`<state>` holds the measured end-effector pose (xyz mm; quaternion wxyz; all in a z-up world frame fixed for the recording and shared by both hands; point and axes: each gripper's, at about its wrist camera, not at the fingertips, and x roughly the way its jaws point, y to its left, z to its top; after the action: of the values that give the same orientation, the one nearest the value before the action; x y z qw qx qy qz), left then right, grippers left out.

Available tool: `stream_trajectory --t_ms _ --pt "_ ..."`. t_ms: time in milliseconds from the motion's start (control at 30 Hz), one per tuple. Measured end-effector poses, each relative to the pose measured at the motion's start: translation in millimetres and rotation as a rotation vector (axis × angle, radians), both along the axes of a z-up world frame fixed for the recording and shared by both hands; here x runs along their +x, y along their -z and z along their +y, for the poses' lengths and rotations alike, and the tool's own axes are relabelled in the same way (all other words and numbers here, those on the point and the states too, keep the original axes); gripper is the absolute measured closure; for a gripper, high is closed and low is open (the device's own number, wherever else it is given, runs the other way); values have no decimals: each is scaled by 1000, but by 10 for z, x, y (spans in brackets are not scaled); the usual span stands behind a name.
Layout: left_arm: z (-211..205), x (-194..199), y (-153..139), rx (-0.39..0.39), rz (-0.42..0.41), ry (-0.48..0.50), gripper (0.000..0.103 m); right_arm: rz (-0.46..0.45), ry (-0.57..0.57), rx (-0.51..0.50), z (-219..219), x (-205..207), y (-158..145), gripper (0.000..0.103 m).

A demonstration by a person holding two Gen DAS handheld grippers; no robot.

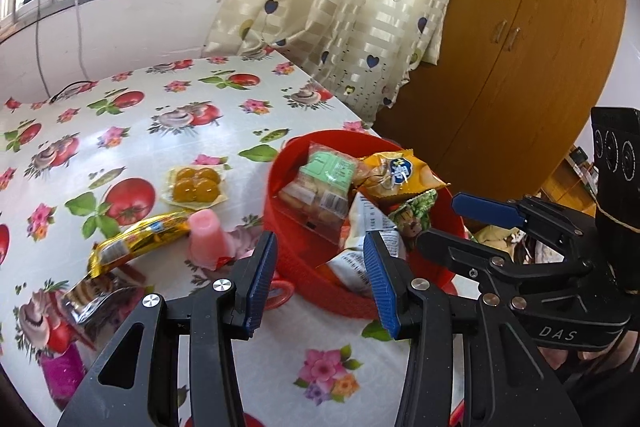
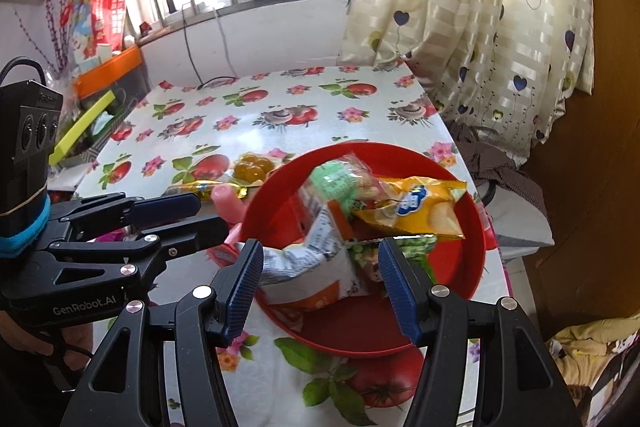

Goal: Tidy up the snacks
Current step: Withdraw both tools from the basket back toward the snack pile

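Above the red basket [image 2: 460,187], your right gripper [image 2: 320,287] hangs with jaws wide, empty; your left gripper [image 1: 320,283], equally wide, should probably fetch the pink jelly cup [image 1: 210,235] next.

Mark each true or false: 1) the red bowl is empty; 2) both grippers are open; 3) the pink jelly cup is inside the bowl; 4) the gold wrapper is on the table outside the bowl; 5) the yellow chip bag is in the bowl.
1) False. The red bowl holds several snack packs.
2) True. The left gripper and the right gripper both show a wide gap between the fingers, with nothing between them.
3) False. The pink jelly cup stands on the table, left of the bowl.
4) True. The gold wrapper lies on the table beside the jelly cup.
5) True. The yellow chip bag rests inside the bowl.
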<state>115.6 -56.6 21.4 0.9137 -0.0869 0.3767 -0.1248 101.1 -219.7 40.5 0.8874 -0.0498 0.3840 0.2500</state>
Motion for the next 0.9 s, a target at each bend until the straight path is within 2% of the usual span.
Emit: stream_trajectory --t_ms 467,900 --pt "424 -340 -13 -41 -24 -66 57 -23 -58 -36 442 -208 -80 45" --pt "713 -523 -29 -45 -39 -126 57 -33 -108 -55 757 -308 -101 45"
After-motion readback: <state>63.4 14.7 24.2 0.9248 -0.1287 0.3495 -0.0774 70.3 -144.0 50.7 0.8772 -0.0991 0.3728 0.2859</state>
